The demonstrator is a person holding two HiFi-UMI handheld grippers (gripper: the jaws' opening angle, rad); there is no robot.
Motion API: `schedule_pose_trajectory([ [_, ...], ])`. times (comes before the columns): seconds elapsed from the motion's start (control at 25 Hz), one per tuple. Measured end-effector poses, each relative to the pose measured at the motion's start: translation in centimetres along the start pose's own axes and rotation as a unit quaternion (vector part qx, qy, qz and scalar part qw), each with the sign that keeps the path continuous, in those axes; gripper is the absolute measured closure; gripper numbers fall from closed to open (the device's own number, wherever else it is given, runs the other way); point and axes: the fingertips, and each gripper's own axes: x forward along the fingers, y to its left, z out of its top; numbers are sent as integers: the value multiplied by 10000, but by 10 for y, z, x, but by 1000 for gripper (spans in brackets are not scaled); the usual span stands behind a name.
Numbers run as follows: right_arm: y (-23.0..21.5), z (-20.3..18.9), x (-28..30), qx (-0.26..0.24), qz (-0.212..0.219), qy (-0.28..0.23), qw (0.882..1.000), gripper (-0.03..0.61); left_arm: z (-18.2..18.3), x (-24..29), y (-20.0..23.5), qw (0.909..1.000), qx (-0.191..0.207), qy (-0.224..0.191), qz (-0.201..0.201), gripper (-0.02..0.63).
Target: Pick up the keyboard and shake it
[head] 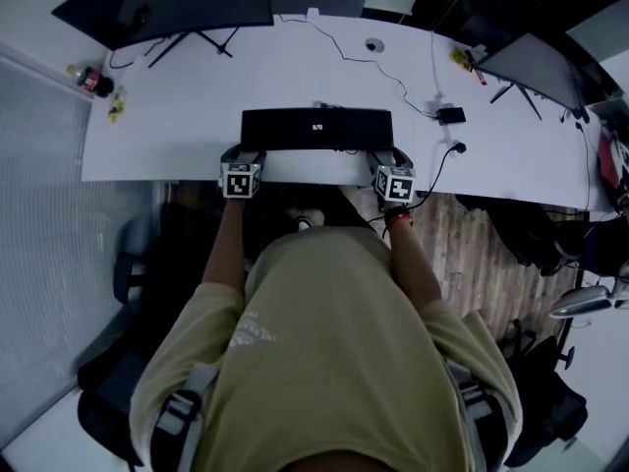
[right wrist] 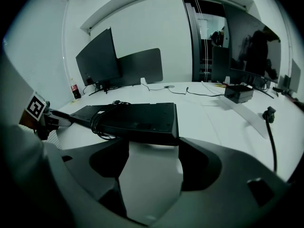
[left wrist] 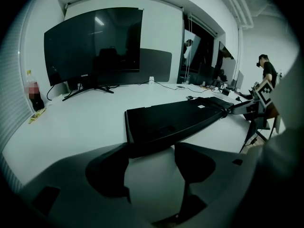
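A monitor (head: 167, 3) and soda bottle (head: 93, 80) (far left) stand on the white desk (head: 197, 87).

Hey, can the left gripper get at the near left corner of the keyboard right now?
Probably yes. The left gripper has its jaws apart right at the corner of the keyboard, with only white desk beside it; nothing stands between them.

Here's the keyboard (head: 316, 129): black, long and slim, flipped so its flat underside faces up, with a small white label (head: 316, 126) at its middle. Its cable (right wrist: 102, 120) is bunched in loops on top. It's level, running left to right, along the near edge of the white desk (head: 177, 116).
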Motion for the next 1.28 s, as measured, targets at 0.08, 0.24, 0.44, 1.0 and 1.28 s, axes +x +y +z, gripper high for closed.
schedule_pose_trajectory([
  [0.08, -1, -2, -1, 149, -29, 146, 9998, 242, 1, 1, 1, 10000, 38, -40, 48, 301],
  [0.24, 0, 3, -6, 191, -37, 127, 9997, 242, -1, -4, 6, 9994, -282, -187, 96, 301],
  [0.44, 9, 36, -15, -59, -17, -332, 9994, 242, 13, -15, 3, 9979, -328, -564, 53, 301],
  [1.0, 61, 161, -44, -320, 700, -1622, 9838, 284, 147, -51, -36, 9819, -160, -1886, -119, 371],
  [1.28, 76, 218, -68, -515, 787, -2169, 9717, 359, 208, -74, -53, 9701, 20, -2420, -180, 449],
])
